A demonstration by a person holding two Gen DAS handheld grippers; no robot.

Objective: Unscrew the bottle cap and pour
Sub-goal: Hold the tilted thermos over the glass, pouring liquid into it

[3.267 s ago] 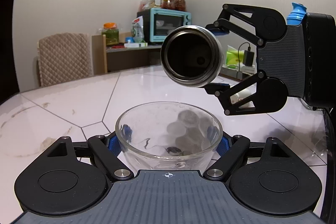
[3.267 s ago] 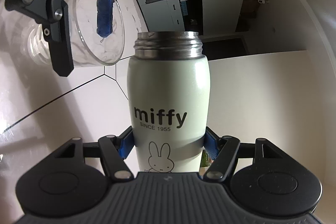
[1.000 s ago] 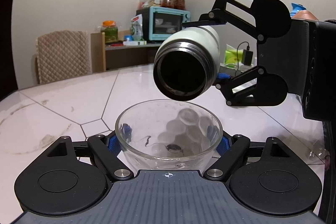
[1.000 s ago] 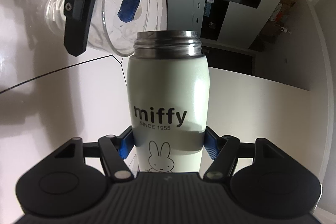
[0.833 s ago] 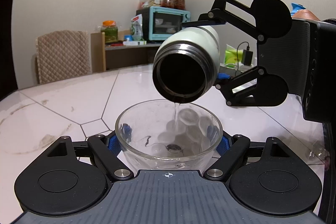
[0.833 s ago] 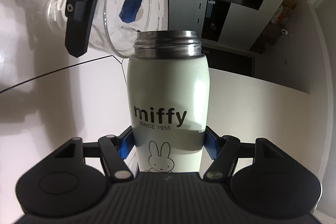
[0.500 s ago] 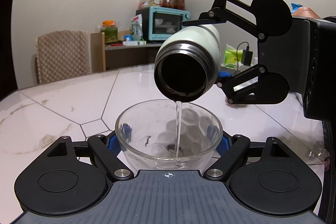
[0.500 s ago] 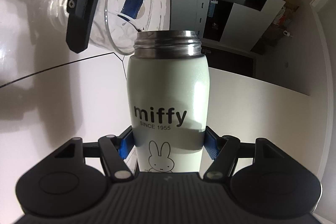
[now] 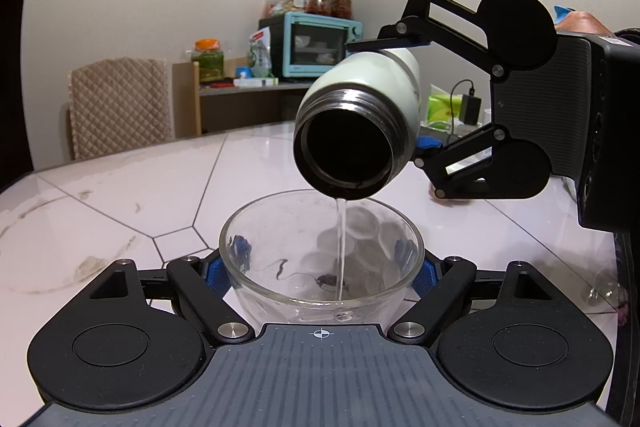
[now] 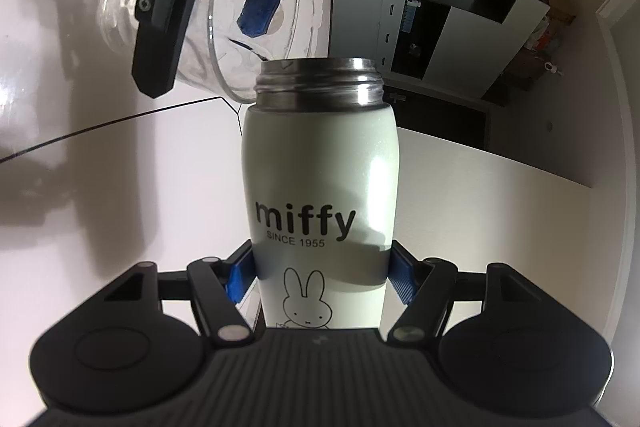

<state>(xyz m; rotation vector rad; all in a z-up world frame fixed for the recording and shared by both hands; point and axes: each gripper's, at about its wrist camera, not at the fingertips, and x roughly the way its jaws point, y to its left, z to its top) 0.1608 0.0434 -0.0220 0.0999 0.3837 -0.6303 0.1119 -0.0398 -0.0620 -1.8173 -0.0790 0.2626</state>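
My left gripper (image 9: 322, 265) is shut on a clear glass bowl (image 9: 280, 227) and holds it upright over the table. My right gripper (image 10: 320, 281) is shut on a pale green Miffy bottle (image 10: 320, 167), cap off, steel threaded mouth open. In the left wrist view the bottle (image 9: 360, 115) is tipped mouth-down just above the bowl's far rim, and a thin stream of water (image 9: 340, 247) falls into the bowl. In the right wrist view the bowl (image 10: 224, 39) sits beyond the bottle's mouth. The cap is not in view.
The white marble table (image 9: 160, 195) has dark hexagonal seams. At the back stand a quilted chair (image 9: 120, 107), a shelf with a teal toaster oven (image 9: 316, 43) and jars. A clear glass object (image 9: 604, 293) lies at the right edge.
The right gripper tipped the bottle further down over the bowl. About a second ago no water fell; now a steady stream runs into the bowl. The left gripper has held still.
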